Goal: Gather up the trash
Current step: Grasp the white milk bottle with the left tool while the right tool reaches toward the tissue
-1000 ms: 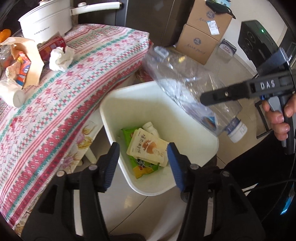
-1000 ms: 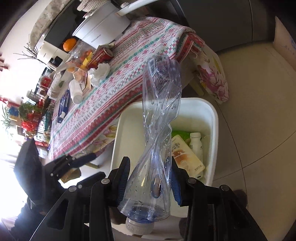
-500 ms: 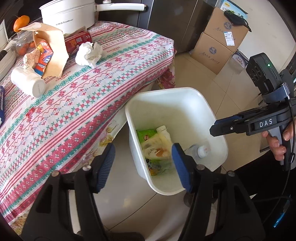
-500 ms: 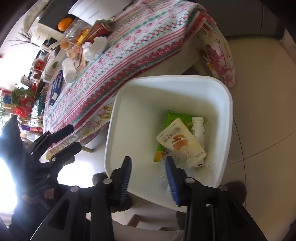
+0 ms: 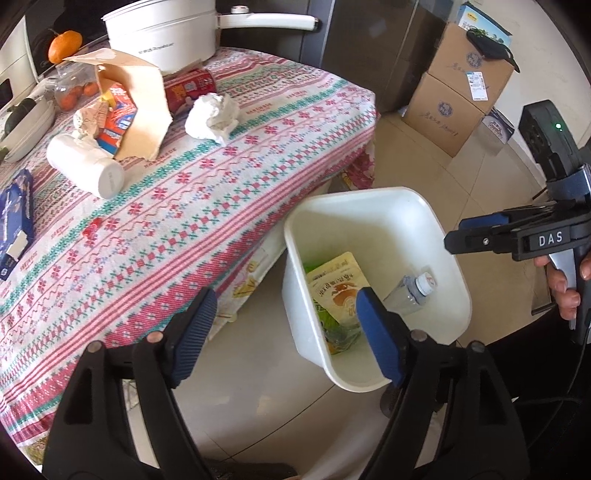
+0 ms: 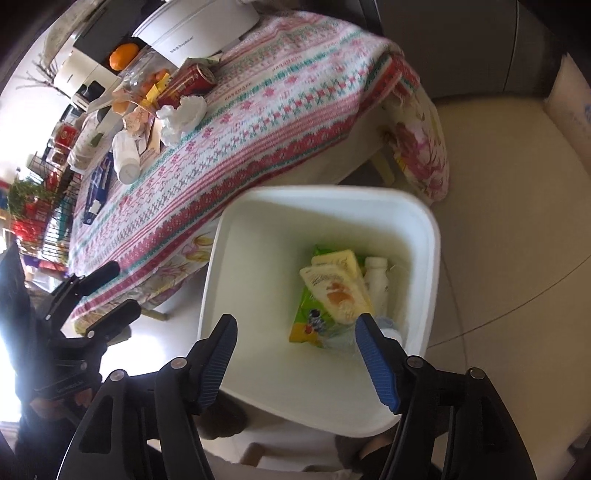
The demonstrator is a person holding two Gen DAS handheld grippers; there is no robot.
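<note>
A white bin [image 5: 436, 229] stands on the floor beside the table. It holds a yellow snack pouch [image 5: 338, 284], a green wrapper, a small white bottle [image 6: 376, 282] and the clear plastic bottle [image 5: 408, 293]. My right gripper [image 6: 295, 350] is open and empty above the bin [image 6: 424, 221]; it also shows in the left wrist view [image 5: 476, 230]. My left gripper [image 5: 284, 332] is open and empty between the table edge and the bin. On the patterned tablecloth [image 5: 207, 192] lie a crumpled white tissue [image 5: 212, 116], a torn brown paper bag [image 5: 136, 107], a red can [image 5: 190, 86] and a white cup [image 5: 86, 170] on its side.
A white pot [image 5: 162, 31] with a long handle stands at the table's far edge, next to oranges [image 5: 64, 44]. A blue box [image 5: 16, 218] lies at the table's left. Cardboard boxes [image 5: 458, 92] are stacked on the floor behind the bin.
My right gripper let go of the clear plastic bottle, which dropped into the bin, and the jaws have opened wider. Both grippers have shifted so more of the table shows.
</note>
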